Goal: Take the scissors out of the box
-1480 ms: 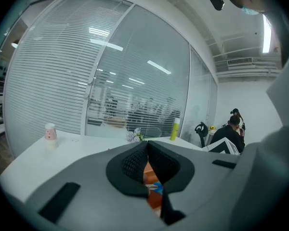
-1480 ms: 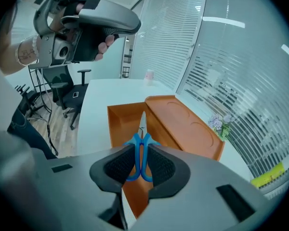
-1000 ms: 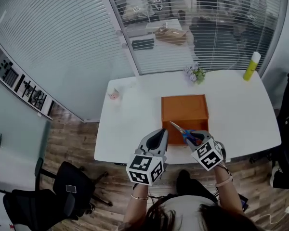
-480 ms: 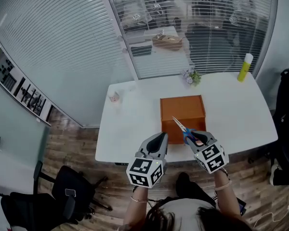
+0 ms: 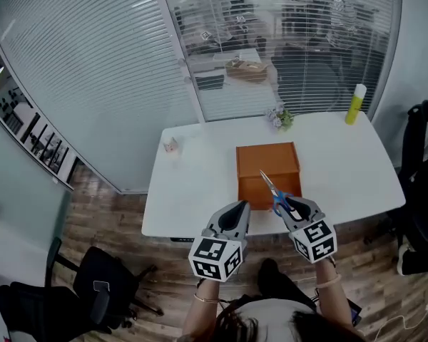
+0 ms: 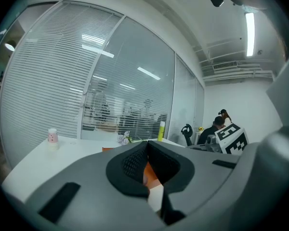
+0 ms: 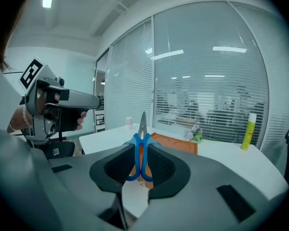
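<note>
Two grippers: I hold one in each hand, close to me, by the near edge of the white table (image 5: 192,198).
Right gripper (image 5: 291,206): it is shut tight on the blue handles of the scissors (image 7: 141,137).
Scissors: the blades are together and point up and away from me. From the head view they are out of the box, up over its near wall.
Left gripper (image 5: 236,208): its jaws are only a tiny bit apart and hold nothing. It sits just beside the right one and does not touch the scissors.
Box (image 5: 267,161): it is orange-brown with its top open, in the middle of the table. Its near wall is the closest thing to the scissors.
Flowers (image 5: 279,117): a little bunch lies just behind the box.
Cup (image 5: 171,145): it is small and stands at the far left of the table, well apart from the box.
Yellow bottle (image 5: 355,104): it stands upright at the far right corner.
Black chair (image 5: 103,291): it is on the wood floor to my left.
Blinds (image 5: 93,70): they cover the glass walls past the table.
</note>
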The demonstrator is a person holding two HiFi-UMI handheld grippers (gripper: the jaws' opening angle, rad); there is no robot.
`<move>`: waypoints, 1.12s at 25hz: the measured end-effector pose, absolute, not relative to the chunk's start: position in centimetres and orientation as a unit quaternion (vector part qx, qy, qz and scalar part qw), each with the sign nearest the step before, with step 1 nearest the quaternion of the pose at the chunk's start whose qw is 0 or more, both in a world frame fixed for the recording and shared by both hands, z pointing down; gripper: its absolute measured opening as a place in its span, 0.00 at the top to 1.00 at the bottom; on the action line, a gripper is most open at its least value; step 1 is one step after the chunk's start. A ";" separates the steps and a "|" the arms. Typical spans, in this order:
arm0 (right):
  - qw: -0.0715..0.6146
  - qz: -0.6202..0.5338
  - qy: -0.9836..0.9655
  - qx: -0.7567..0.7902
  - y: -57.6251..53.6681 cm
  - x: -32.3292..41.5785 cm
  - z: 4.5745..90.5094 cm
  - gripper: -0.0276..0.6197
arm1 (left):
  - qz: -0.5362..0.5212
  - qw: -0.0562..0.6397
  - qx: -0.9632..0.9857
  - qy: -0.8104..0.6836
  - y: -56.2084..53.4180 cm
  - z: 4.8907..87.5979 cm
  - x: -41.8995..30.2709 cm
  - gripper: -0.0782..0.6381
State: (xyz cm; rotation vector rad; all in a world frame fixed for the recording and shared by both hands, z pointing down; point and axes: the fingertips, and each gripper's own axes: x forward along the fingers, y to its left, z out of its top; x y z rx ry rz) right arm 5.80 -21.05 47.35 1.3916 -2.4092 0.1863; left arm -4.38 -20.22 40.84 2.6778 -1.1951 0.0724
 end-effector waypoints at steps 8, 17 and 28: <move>0.125 0.047 -0.857 0.498 -17.6 5.2 44.9 0.78 | 0.015 0.095 0.909 -0.406 -17.1 40.1 -4.9 0.87; 0.093 0.027 -0.857 0.505 -13.6 4.8 42.8 0.78 | 0.010 0.086 0.911 -0.402 -13.6 39.4 -5.5 0.87; 0.066 0.009 -0.858 0.509 -9.9 4.1 40.9 0.78 | 0.009 0.069 0.917 -0.393 -9.8 38.8 -5.9 0.87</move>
